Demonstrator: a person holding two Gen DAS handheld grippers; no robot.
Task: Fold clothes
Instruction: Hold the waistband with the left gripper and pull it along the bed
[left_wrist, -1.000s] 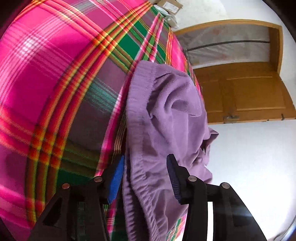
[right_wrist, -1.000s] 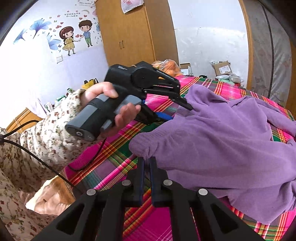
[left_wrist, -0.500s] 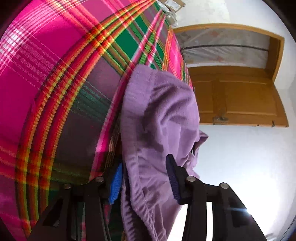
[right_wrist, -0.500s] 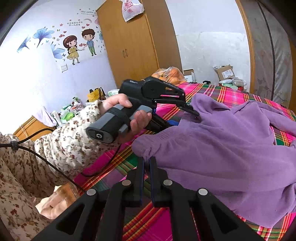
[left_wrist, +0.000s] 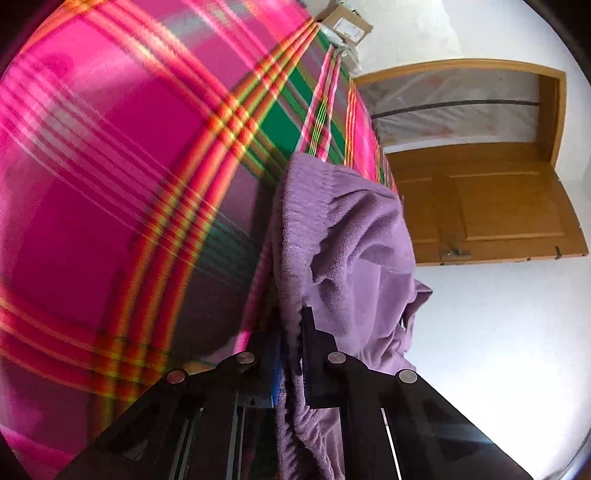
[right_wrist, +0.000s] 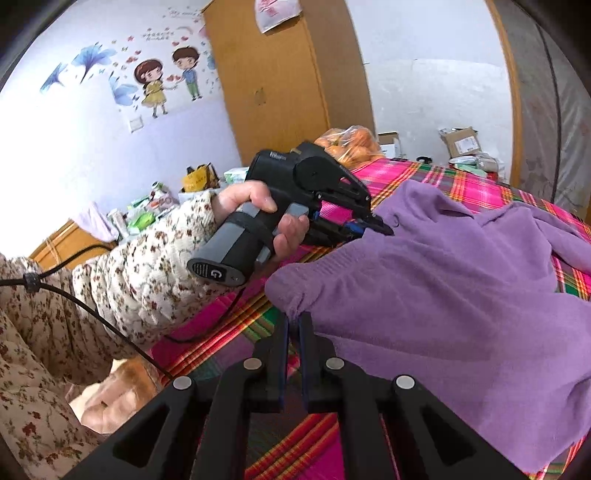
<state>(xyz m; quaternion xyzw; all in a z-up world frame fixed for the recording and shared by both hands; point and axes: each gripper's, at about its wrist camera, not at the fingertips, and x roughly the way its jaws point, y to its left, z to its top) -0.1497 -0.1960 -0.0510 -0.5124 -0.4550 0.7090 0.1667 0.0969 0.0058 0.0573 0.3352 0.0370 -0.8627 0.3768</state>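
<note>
Purple garment (right_wrist: 443, 288) lies on the plaid bedspread (left_wrist: 122, 192), near edge lifted. Left tongs (left_wrist: 290, 332) clamped on its hem; right tongs (right_wrist: 293, 321) pinch a near corner.

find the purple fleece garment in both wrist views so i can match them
Left wrist view: the purple fleece garment hangs centre to lower centre, its ribbed edge pinched in the left hand-held gripper.
Right wrist view: it fills the right half, one edge clamped in the right hand-held gripper.
Shared landmark: the pink plaid bedcover.
</note>
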